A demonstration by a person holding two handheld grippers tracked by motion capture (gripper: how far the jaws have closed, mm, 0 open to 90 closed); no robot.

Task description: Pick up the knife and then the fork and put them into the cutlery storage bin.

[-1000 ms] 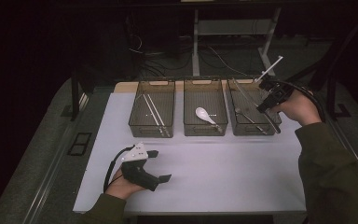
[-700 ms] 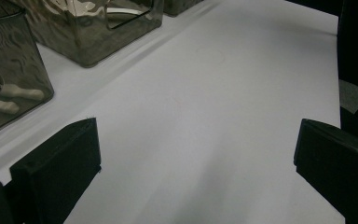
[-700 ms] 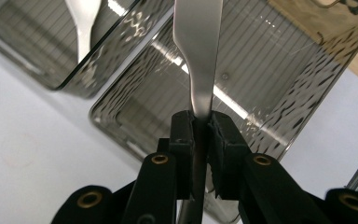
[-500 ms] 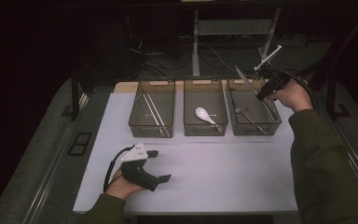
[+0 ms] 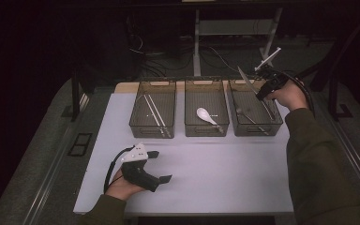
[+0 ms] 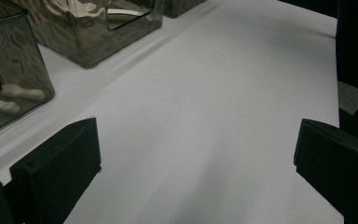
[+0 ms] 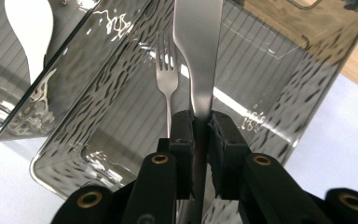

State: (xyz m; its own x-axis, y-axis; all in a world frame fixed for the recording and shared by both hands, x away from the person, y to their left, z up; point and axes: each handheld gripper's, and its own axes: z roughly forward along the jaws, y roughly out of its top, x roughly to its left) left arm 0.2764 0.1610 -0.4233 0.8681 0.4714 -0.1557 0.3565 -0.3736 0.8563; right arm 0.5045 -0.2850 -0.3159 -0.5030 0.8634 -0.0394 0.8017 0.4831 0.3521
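Knife [image 7: 198, 56] is clamped in right gripper [image 7: 200, 122], held above right bin [image 5: 274, 123] at upper right; lowering and release needed next. Left gripper [image 5: 161, 166] is rested open.

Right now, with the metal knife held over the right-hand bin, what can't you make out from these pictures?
- Flat metal knife: in the right gripper view its handle is hidden behind the right tool, its tip cut off by the top edge.
- Metal fork: its lower handle is hidden behind that tool.
- Thin pale sticks in the left clear plastic bin: too small in the high view to identify.
- Left tool: open over bare white tabletop.
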